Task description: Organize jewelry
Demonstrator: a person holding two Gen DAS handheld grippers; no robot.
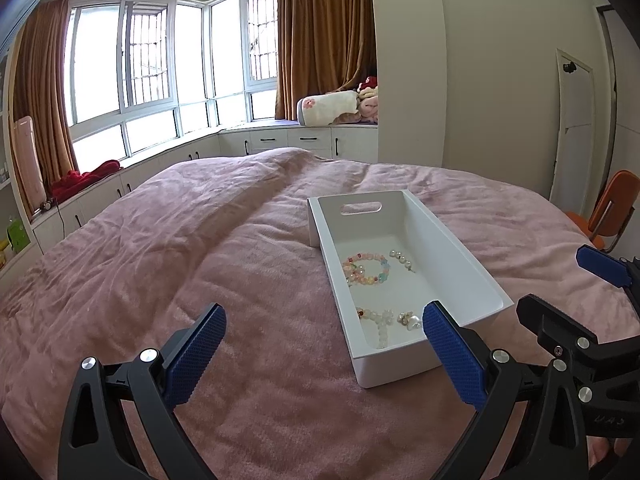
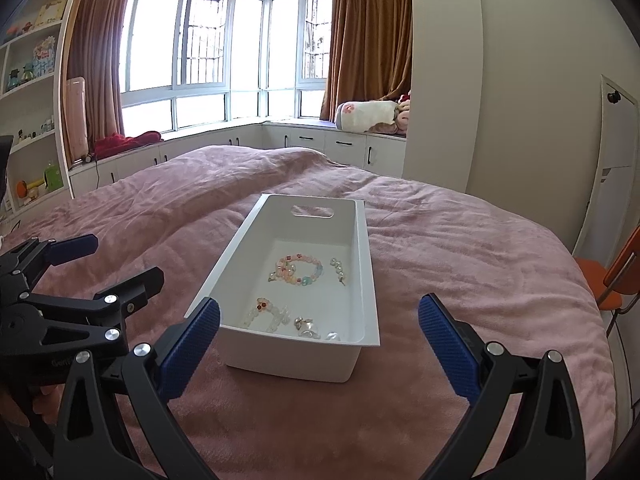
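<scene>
right wrist view: pink bedspread (image 2: 460,248) under white storage bin (image 2: 240,240), curtained bay window (image 2: 224,48) behind; right gripper (image 2: 319,320) and left gripper (image 1: 324,332) hovering low, jaws spread wide, empty.

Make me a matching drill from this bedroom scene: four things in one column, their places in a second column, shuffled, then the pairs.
Things:
1. pastel bead bracelet
2. white bin
3. red garment
4. orange chair

Places:
A. on the window seat by the left curtain
B. beside the bed at its right edge
C. on the pink bedspread
D. inside the bin, toward its far half

Pairs: 1-D, 2-C, 3-A, 4-B
</scene>
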